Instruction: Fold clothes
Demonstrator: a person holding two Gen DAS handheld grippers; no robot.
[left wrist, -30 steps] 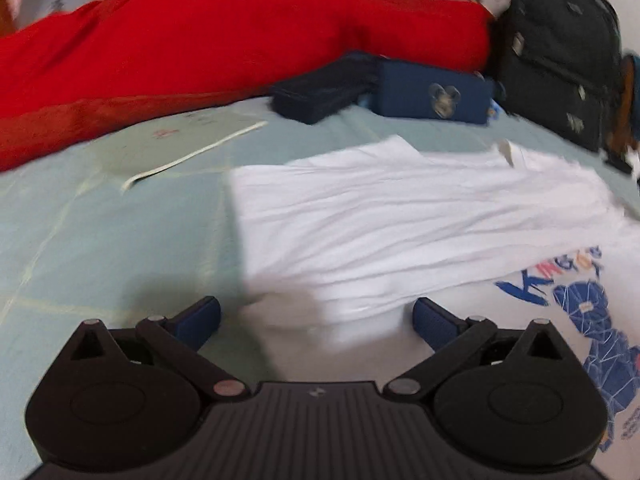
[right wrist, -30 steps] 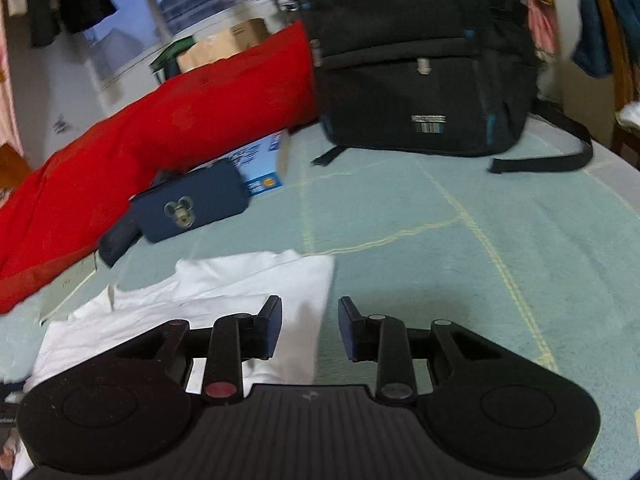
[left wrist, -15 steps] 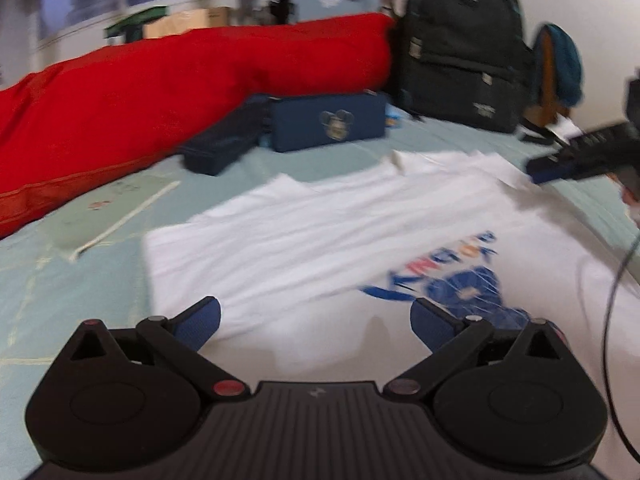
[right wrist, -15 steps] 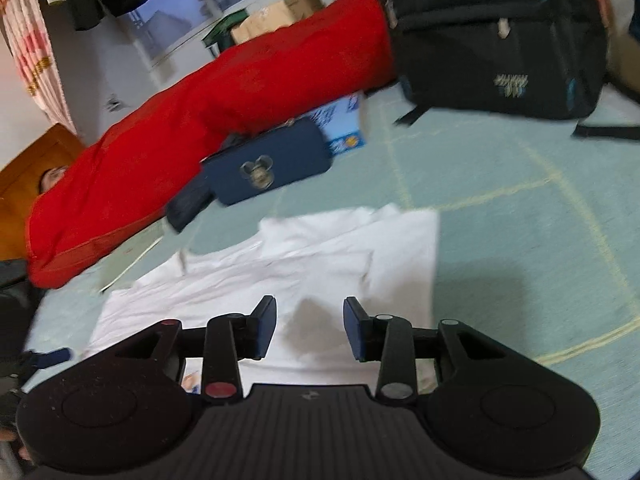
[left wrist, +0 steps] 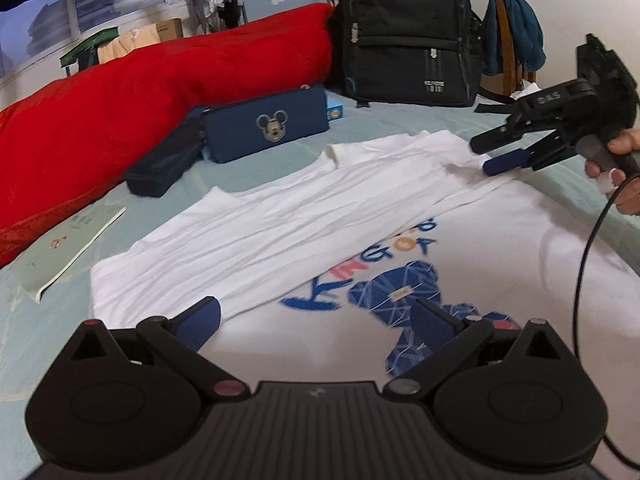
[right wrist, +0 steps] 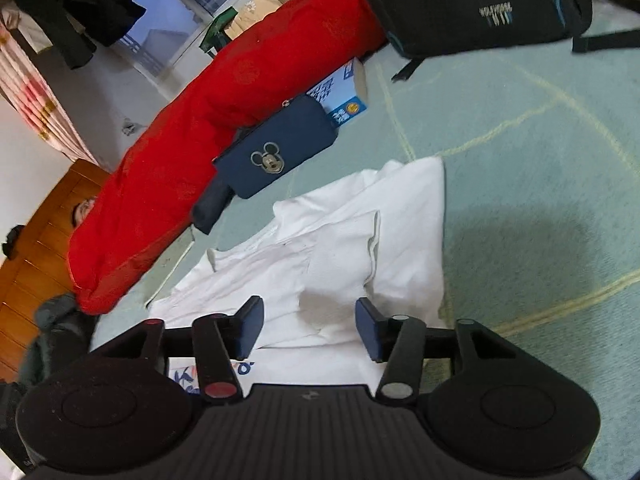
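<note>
Left gripper [left wrist: 316, 322] has jaws spread wide, nothing between them, hovering over the white t-shirt [left wrist: 320, 220]. The shirt lies flat on the pale green bed cover [left wrist: 44, 320], one side folded over onto the blue printed graphic [left wrist: 400, 292], which sits just ahead of the right-hand jaw. Beyond the left-hand jaw: a booklet [left wrist: 68, 248] and a red pillow [left wrist: 140, 100]. Straight ahead past the shirt: a navy Mickey pouch [left wrist: 268, 124], then a black backpack [left wrist: 404, 32]. Right gripper [right wrist: 308, 326], with a hand [left wrist: 618, 168] on its handle, has jaws opening, nothing pinched; folded shirt fabric lies under and just ahead of the gap, at the sleeve end. Bare bed cover lies beyond its right-hand jaw.
</note>
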